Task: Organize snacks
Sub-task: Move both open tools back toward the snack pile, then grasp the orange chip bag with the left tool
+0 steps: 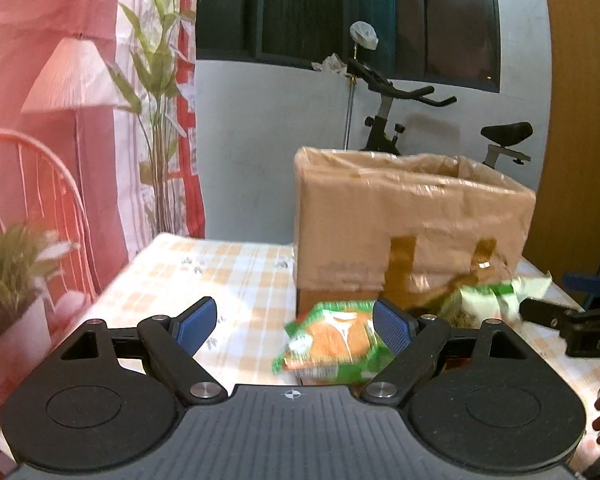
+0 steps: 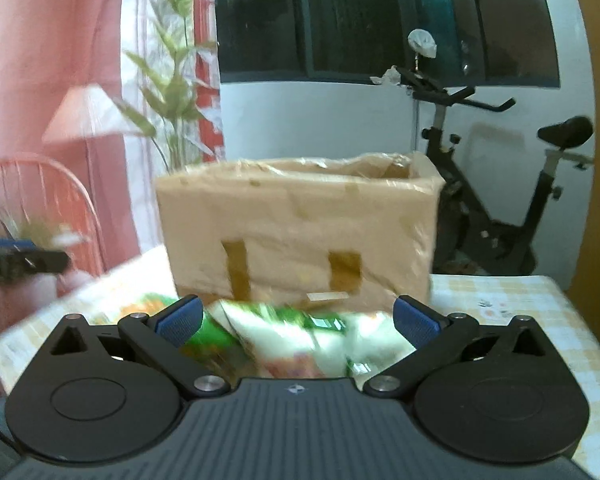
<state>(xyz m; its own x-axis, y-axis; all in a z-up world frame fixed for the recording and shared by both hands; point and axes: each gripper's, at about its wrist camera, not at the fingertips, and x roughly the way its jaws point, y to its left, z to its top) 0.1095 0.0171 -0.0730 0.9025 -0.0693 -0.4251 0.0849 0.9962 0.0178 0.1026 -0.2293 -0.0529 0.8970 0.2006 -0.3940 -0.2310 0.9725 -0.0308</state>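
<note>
2 grippers, left gripper (image 1: 294, 322) and right gripper (image 2: 298, 322), I hold with jaws apart over snack packets (image 1: 332, 340) by the cardboard box (image 1: 412, 220).

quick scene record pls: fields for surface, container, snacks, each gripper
surface: table with checked cloth
container: cardboard box, open top, plastic-lined, standing on the table
snacks: orange-green packet and white-green packet, both on the table in front of the box
left gripper: open, nothing between pads, orange-green packet just ahead
right gripper: open, white-green packet ahead between the fingers, pads not pressing
background: exercise bike
</note>
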